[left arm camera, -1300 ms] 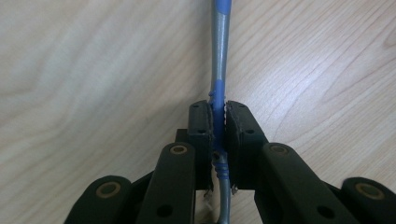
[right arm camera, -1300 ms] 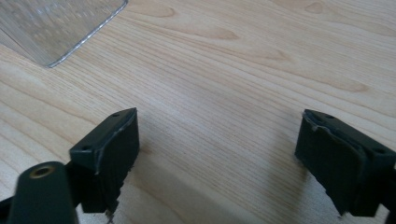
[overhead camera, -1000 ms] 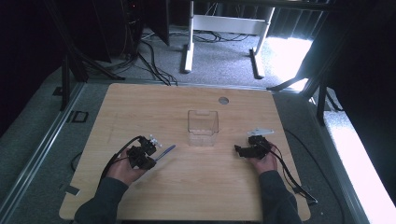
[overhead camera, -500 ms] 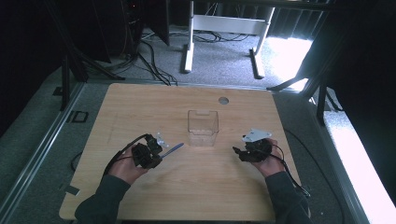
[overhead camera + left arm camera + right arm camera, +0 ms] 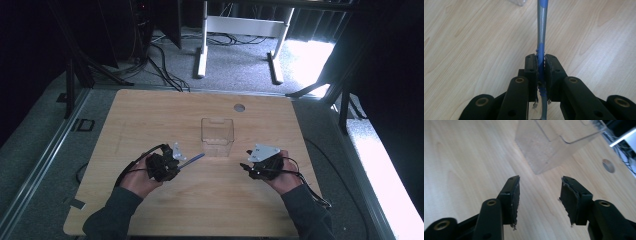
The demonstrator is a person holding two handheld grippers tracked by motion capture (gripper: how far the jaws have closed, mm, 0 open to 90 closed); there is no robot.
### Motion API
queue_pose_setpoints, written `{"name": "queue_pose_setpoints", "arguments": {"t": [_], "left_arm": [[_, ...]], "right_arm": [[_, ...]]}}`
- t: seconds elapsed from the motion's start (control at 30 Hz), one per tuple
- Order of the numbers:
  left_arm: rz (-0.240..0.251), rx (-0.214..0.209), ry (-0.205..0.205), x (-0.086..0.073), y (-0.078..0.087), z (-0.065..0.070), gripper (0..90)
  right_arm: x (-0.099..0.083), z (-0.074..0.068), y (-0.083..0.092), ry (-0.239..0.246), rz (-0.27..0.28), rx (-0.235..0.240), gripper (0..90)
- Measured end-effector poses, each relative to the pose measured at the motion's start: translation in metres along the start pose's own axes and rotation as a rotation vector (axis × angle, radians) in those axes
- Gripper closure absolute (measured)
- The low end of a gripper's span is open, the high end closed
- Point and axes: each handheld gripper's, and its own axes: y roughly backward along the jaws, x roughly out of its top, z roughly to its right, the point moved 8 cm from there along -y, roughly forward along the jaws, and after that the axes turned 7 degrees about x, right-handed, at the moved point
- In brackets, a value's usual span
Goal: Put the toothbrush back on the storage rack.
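Observation:
A slim pen (image 5: 194,159) with a grey barrel and blue ends points toward the clear plastic box (image 5: 217,136) in the middle of the wooden table (image 5: 150,107). My left gripper (image 5: 179,161) is shut on the pen; in the left gripper view the pen (image 5: 541,32) runs up between the pads from the left gripper (image 5: 541,60). The right gripper (image 5: 246,168) hangs just right of and nearer than the box. In the right gripper view the right gripper (image 5: 539,185) stands open with nothing between its jaws, which have just been closing; the box (image 5: 549,150) lies ahead.
A round cable hole (image 5: 239,107) sits in the table behind the box, also in the right gripper view as the hole (image 5: 608,165). Cables trail from both grippers toward the near edge. Beyond the table are carpet, floor cables and a white desk frame (image 5: 240,25).
The right gripper has lifted off the table and drawn slightly toward the person, its jaws narrowing. The left gripper with the pen has shifted a little right, toward the box.

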Motion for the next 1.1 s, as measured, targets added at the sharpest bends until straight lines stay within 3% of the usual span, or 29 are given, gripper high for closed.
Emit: {"name": "queue_pose_setpoints", "arguments": {"t": [0.3, 0.5, 0.53, 0.7, 1.1], "left_arm": [[0.001, -0.038, -0.076, 0.007, 0.000, 0.012, 81.4], [0.006, -0.073, -0.107, 0.012, -0.002, 0.020, 81.3], [0.005, -0.075, -0.113, 0.012, -0.002, 0.020, 81.3], [0.004, -0.078, -0.135, 0.014, -0.003, 0.025, 81.3], [-0.004, -0.090, -0.189, 0.018, -0.007, 0.037, 81.3]], "right_arm": [[0.002, -0.014, -0.001, 0.038, -0.032, 0.099, 55.1], [0.004, -0.019, -0.001, 0.033, -0.038, 0.159, 56.5], [0.006, -0.020, -0.001, 0.027, -0.028, 0.187, 57.1], [0.007, -0.025, -0.003, 0.021, -0.035, 0.231, 58.7], [0.008, -0.033, -0.010, 0.038, -0.084, 0.269, 61.8]]}}
